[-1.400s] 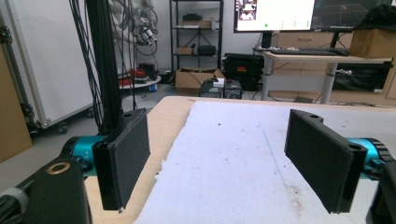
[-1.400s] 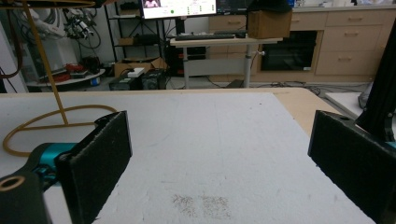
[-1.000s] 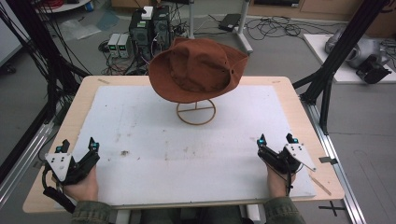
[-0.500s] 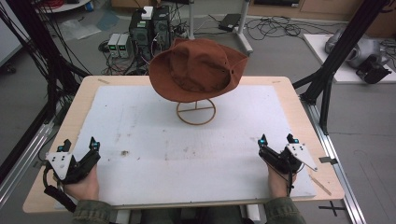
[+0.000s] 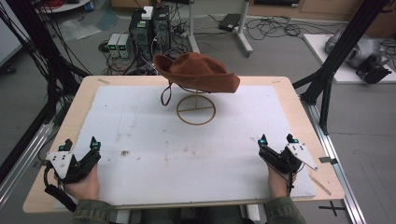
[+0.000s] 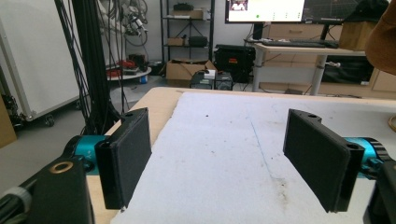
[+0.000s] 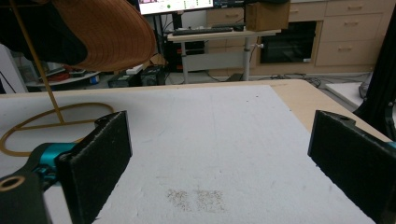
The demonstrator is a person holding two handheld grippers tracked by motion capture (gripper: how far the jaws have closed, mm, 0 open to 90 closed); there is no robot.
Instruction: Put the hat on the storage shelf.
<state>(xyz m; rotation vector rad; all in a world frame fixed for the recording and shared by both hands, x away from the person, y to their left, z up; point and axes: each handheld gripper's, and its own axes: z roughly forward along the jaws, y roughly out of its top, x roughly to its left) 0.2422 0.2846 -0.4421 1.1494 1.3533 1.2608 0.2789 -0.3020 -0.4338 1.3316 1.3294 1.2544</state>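
A brown brimmed hat (image 5: 196,72) rests on a thin gold wire stand (image 5: 196,109) at the far middle of the white mat (image 5: 154,140). A dark cord hangs from the hat's left side. My left gripper (image 5: 80,142) lies at the near left corner of the mat, open and holding nothing. My right gripper (image 5: 276,139) lies at the near right, also open and holding nothing. In the left gripper view the jaws (image 6: 219,154) stand wide apart over bare mat, with the hat's edge (image 6: 384,42) at the upper right. The right gripper view has the hat (image 7: 107,32) and stand ring (image 7: 28,126) ahead to the left of its gripper (image 7: 224,158).
The mat covers a wooden table (image 5: 303,116) framed by black metal struts (image 5: 327,79). Computers and cables (image 5: 149,28) sit on the floor beyond the far edge. Small brown stains (image 5: 125,152) mark the mat.
The hat has tipped on its stand: earlier its crown faced the camera, now the brim lies nearly level. Both grippers have stayed where they were, open.
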